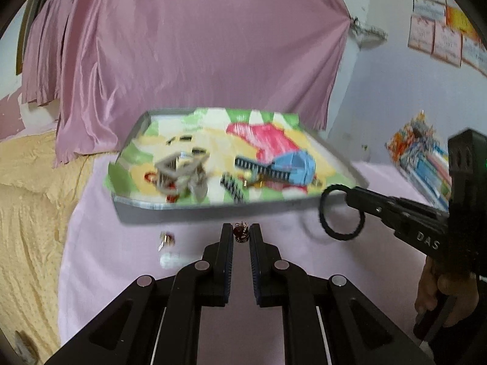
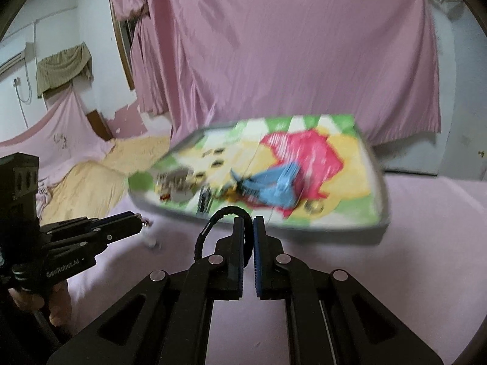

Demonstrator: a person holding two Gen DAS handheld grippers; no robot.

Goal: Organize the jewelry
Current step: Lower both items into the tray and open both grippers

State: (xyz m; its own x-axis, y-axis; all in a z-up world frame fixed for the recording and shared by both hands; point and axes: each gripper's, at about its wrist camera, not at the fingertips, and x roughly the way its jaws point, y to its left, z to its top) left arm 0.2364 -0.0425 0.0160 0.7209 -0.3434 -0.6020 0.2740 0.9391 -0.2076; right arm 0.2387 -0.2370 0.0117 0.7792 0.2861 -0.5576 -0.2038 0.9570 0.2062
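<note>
Left gripper [image 1: 241, 234] pinching a small reddish-brown ornament [image 1: 240, 233] at the very tips, jaws nearly closed on it, held clear above the pink cloth [image 1: 121, 261]. Ornament detail blurred; type of piece not determinable. Right gripper [image 2: 249, 223] clamping a black ring-shaped band [image 2: 213, 222], jaws closed on one side of the loop, remainder curving out to the left of the fingers.

Showing in the left wrist view only: full circle of the black ring-shaped band [image 1: 341, 212] hanging from the right gripper [image 1: 350, 193] in front of the tray's near right corner; a second small reddish piece [image 1: 166, 238] lying on the pink cloth left of the left gripper; a colourful packet [image 1: 426, 158] lying at far right; a hand [image 1: 438, 292] wrapping the right gripper's handle.

Showing in the right wrist view only: left gripper [image 2: 140, 221] seen from the side, with a speck at its tip too small to identify; a hand [image 2: 57, 301] on its handle.

Appearing in both views: a metal tray [image 1: 143, 208] lined with a bright printed sheet, sitting beyond both grippers and carrying assorted small items, including a blue comb-like piece [image 1: 292, 167] and a pale boxy object [image 1: 179, 170], all motion-blurred.
</note>
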